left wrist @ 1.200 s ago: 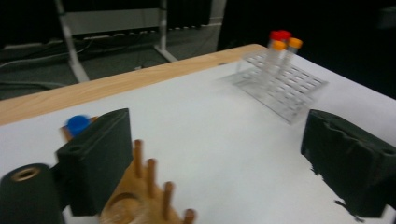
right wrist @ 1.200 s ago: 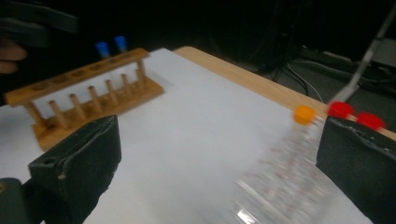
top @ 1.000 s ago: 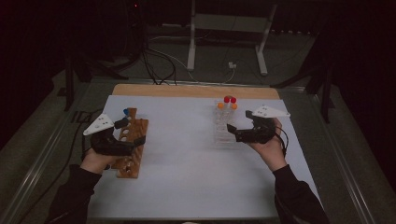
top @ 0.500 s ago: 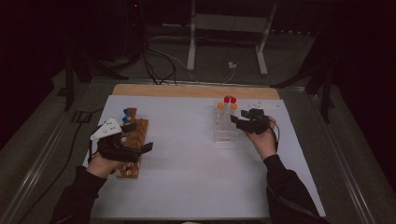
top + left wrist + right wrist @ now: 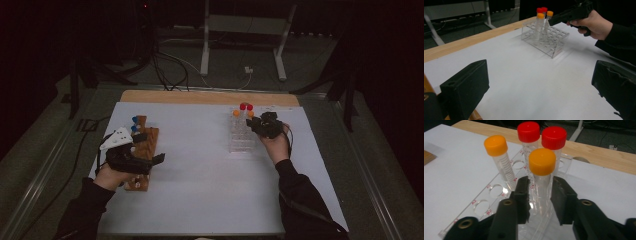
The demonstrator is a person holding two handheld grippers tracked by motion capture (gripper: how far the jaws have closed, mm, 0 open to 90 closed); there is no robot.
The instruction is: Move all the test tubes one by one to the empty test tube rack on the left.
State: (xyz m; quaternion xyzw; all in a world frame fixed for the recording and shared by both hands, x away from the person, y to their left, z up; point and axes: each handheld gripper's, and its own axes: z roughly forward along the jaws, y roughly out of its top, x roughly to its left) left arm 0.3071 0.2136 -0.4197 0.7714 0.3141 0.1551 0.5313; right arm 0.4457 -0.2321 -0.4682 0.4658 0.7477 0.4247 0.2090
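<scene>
- Worktop point(image 5: 210, 190): covered by a white sheet, with a bare wooden strip along the far edge.
- Clear rack point(image 5: 241, 135): transparent plastic with rows of round holes labelled in red; stands on the right half of the sheet, towards the far edge.
- Tubes in the rack, four, upright, clear and graduated: two red-capped tubes point(image 5: 554, 138) at the far end, one orange-capped tube point(image 5: 496, 145) to the left in the right gripper view, and a nearer orange-capped tube point(image 5: 542, 162).
- Right gripper point(image 5: 539, 195): held at the rack's far right side; fingers point(image 5: 522, 195) sit either side of the nearer orange-capped tube below its cap, close against it; whether they actually press it cannot be told.
- Left gripper point(image 5: 137, 157): held over the wooden rack; fingers point(image 5: 465, 87) spread wide apart, holding nothing.
- Wooden rack point(image 5: 147, 145): on the left side of the sheet, with blue-capped tubes point(image 5: 135, 122) at its far end.
</scene>
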